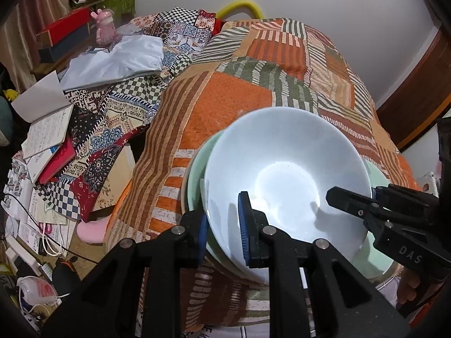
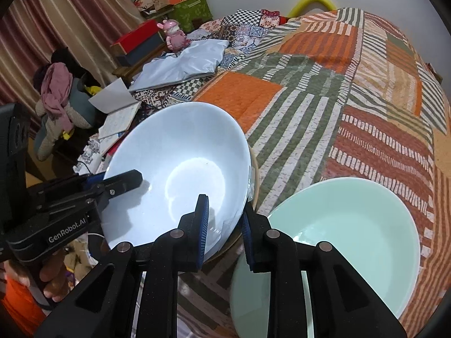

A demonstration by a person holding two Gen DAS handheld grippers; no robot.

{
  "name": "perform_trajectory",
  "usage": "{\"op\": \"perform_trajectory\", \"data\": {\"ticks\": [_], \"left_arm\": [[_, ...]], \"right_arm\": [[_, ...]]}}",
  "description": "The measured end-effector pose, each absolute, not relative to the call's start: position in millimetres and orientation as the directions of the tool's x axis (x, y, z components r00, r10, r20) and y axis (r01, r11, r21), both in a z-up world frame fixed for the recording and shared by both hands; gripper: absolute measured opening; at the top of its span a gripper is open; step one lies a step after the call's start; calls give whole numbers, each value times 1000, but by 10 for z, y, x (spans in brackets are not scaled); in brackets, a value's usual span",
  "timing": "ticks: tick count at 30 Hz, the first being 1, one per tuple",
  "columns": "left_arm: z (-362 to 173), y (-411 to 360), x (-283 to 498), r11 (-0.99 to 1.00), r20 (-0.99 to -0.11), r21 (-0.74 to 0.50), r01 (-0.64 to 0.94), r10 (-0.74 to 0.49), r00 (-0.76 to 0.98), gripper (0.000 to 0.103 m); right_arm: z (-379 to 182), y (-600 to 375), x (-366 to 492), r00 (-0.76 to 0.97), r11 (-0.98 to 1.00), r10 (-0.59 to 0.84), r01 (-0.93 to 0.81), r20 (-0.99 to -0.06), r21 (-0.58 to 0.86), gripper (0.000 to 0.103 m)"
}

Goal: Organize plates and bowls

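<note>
A white bowl [image 1: 284, 169] [image 2: 180, 163] is held tilted above the patchwork bedspread. My left gripper [image 1: 222, 225] pinches its near-left rim, one blue pad inside and one outside. My right gripper [image 2: 224, 226] pinches the opposite rim the same way; it shows in the left wrist view [image 1: 366, 205] at the bowl's right. Under the white bowl sits a pale green bowl [image 1: 197, 169] with a tan dish rim [image 2: 255, 174] below. A second pale green bowl [image 2: 346, 239] [image 1: 377, 180] lies on the bed to the right.
The orange, green and brown patchwork bedspread [image 1: 239, 93] stretches ahead. On the left are a grey folded bag [image 1: 118, 59], open notebooks [image 1: 48, 129], a pink toy [image 1: 104, 28] and boxes. Cables and clutter [image 1: 33, 253] lie on the floor.
</note>
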State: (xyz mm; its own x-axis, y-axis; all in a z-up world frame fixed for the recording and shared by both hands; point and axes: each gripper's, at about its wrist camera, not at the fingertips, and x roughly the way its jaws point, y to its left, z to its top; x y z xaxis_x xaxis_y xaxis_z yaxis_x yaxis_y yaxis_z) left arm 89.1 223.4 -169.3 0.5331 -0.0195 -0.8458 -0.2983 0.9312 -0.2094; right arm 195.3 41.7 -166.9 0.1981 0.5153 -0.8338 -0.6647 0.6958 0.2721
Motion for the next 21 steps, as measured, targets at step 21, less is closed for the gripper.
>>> {"op": "perform_trajectory", "data": {"ticks": [21], "left_arm": [[-1406, 2305, 660, 943, -809, -152, -295, 53, 586, 25]], "right_arm": [[-1628, 267, 2001, 200, 697, 541, -650, -817, 302, 26]]}}
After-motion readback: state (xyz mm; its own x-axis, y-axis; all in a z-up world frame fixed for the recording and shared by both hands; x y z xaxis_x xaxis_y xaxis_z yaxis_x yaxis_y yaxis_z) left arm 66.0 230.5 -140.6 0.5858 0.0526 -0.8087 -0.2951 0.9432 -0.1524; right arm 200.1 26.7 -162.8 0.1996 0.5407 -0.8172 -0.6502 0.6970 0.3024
